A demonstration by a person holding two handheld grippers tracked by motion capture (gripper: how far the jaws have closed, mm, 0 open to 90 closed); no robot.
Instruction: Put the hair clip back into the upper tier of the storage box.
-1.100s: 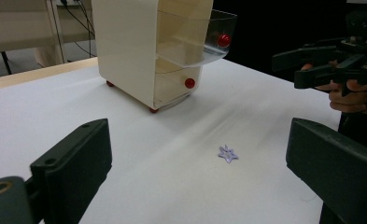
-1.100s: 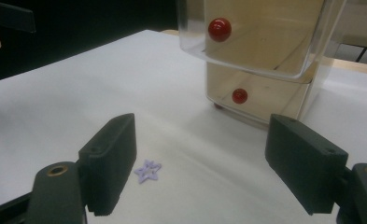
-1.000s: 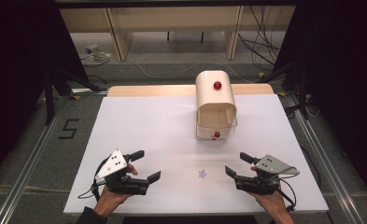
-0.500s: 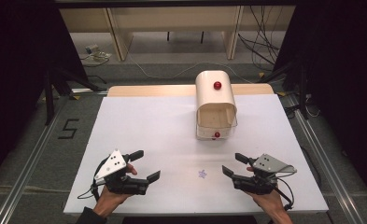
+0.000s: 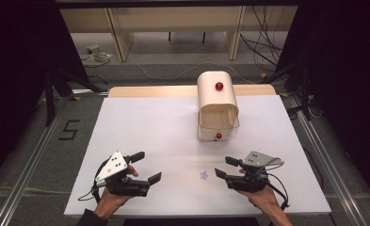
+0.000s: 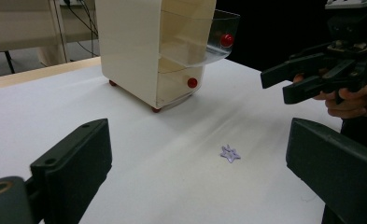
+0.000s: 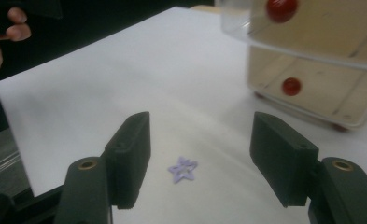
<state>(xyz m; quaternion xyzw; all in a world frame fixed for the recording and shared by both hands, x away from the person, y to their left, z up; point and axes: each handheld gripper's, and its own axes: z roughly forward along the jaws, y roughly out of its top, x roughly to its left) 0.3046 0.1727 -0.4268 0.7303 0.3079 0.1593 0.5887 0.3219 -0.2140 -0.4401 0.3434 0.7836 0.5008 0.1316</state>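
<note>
right gripper hangs released just beside my purple star on the desk; left gripper released too. next, i judge: lower, straddle, pinch.

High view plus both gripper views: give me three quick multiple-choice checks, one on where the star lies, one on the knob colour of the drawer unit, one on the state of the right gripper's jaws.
1. Where does the purple star lie?
A. inside the top drawer
B. on the white table between the two grippers
C. on the floor beside the table

2. What colour are the knobs on the cream drawer unit?
A. red
B. blue
C. black

3. How do the jaws of the right gripper stand?
A. shut on the star
B. shut on nothing
C. open

Answers: 1 B, as the high view shows it flat on the sheet, nearer the right gripper than the left gripper. 2 A, as each knob in view is red. 3 C, as the right gripper view shows a wide gap with the star lying free on the table ahead of the jaws.
</note>
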